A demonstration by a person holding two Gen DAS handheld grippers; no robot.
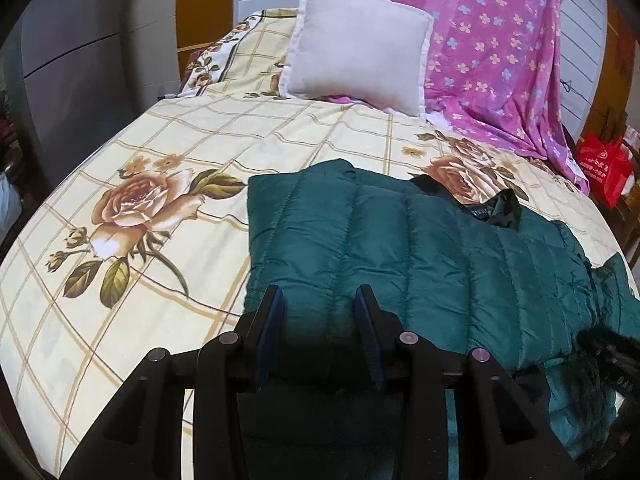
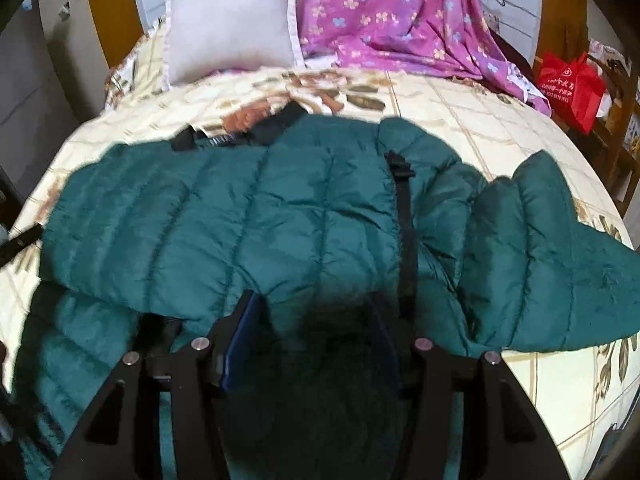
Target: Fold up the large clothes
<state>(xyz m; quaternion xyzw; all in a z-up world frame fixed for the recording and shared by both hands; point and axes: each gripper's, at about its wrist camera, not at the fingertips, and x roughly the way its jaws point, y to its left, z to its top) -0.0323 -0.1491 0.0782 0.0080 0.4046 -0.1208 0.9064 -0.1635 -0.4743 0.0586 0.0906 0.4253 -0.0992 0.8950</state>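
Note:
A dark green quilted down jacket (image 1: 400,240) lies on the bed, partly folded over itself, collar with black lining (image 1: 500,208) toward the pillow. In the right wrist view the jacket (image 2: 280,216) spreads wide, with a sleeve (image 2: 560,260) out to the right and a black zipper strip (image 2: 406,240) running down it. My left gripper (image 1: 320,300) is open, its fingers astride the jacket's near left edge. My right gripper (image 2: 316,308) is open, with jacket fabric bulging between its fingers.
The bed has a cream sheet (image 1: 160,160) with a rose print. A white pillow (image 1: 360,44) and a purple flowered blanket (image 1: 500,40) lie at the headboard. A red bag (image 2: 572,84) stands at the right of the bed.

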